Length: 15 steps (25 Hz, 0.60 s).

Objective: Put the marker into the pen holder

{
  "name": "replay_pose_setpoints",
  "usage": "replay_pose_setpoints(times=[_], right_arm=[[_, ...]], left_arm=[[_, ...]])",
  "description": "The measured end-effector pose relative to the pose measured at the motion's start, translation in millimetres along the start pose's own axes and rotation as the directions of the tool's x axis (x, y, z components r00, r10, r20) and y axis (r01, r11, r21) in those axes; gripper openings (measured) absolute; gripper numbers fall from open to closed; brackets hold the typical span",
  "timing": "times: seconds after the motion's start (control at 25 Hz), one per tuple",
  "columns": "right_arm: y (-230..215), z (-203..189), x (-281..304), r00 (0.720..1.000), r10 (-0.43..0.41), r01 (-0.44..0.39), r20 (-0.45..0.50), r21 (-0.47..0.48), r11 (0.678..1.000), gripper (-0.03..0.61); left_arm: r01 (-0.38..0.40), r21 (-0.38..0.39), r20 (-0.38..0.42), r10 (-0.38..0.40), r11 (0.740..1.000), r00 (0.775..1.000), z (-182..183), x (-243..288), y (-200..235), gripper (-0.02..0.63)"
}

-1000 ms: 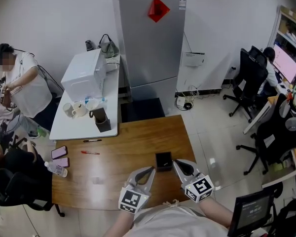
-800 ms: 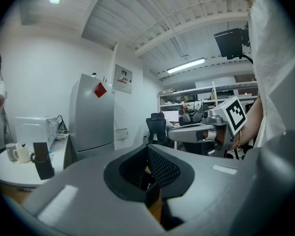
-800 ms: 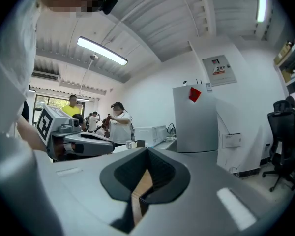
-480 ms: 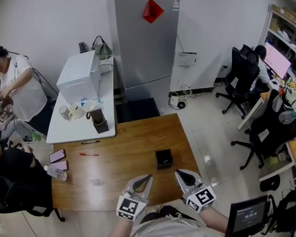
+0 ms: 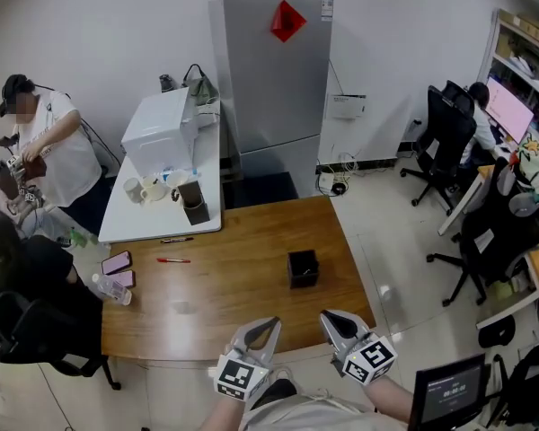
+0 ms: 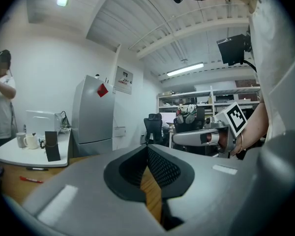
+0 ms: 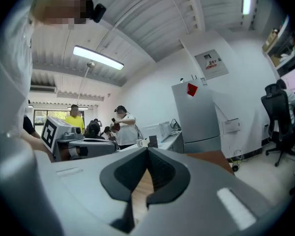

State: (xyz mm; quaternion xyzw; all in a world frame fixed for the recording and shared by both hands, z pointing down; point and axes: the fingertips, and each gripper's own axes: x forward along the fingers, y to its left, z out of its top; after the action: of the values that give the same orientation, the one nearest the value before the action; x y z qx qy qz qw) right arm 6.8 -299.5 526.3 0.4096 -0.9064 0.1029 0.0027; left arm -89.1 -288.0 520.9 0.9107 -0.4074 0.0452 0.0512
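A red marker (image 5: 173, 260) lies on the left part of the wooden table (image 5: 242, 285); it shows low at the left (image 6: 30, 179) in the left gripper view. The black square pen holder (image 5: 303, 268) stands right of the table's middle. My left gripper (image 5: 270, 323) and right gripper (image 5: 327, 317) hover side by side over the near table edge, well short of the holder. Each is shut with nothing between its jaws, as the left gripper view (image 6: 147, 148) and right gripper view (image 7: 147, 150) confirm.
A black pen (image 5: 177, 239) lies at the seam with the white side table (image 5: 162, 218), which carries mugs and a black box (image 5: 196, 211). Two phones (image 5: 118, 263) and a bottle (image 5: 113, 288) sit at the table's left edge. People stand at left; office chairs at right.
Both grippers have drawn back from beside the pen holder to the near table edge. The head view has shifted, so the table sits slightly further right and up.
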Motion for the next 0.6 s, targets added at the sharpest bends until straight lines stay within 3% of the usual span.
replay_pose_setpoints(times=[0.12, 0.28, 0.6], right_arm=[[12, 6, -31, 1.000, 0.017, -0.018, 0.025, 0.015, 1.000, 0.006], [38, 9, -90, 0.998, 0.055, -0.053, 0.033, -0.057, 0.997, 0.006], [83, -31, -212, 0.997, 0.072, -0.072, 0.006, -0.099, 0.993, 0.006]], left_arm=[[-0.010, -0.008, 0.023, 0.011, 1.000, 1.000, 4, -16, -31, 0.012], [-0.034, 0.014, 0.032, 0.034, 0.999, 0.999, 0, -42, -85, 0.013], [-0.051, -0.029, 0.024, 0.052, 0.998, 0.998, -24, -97, -202, 0.012]])
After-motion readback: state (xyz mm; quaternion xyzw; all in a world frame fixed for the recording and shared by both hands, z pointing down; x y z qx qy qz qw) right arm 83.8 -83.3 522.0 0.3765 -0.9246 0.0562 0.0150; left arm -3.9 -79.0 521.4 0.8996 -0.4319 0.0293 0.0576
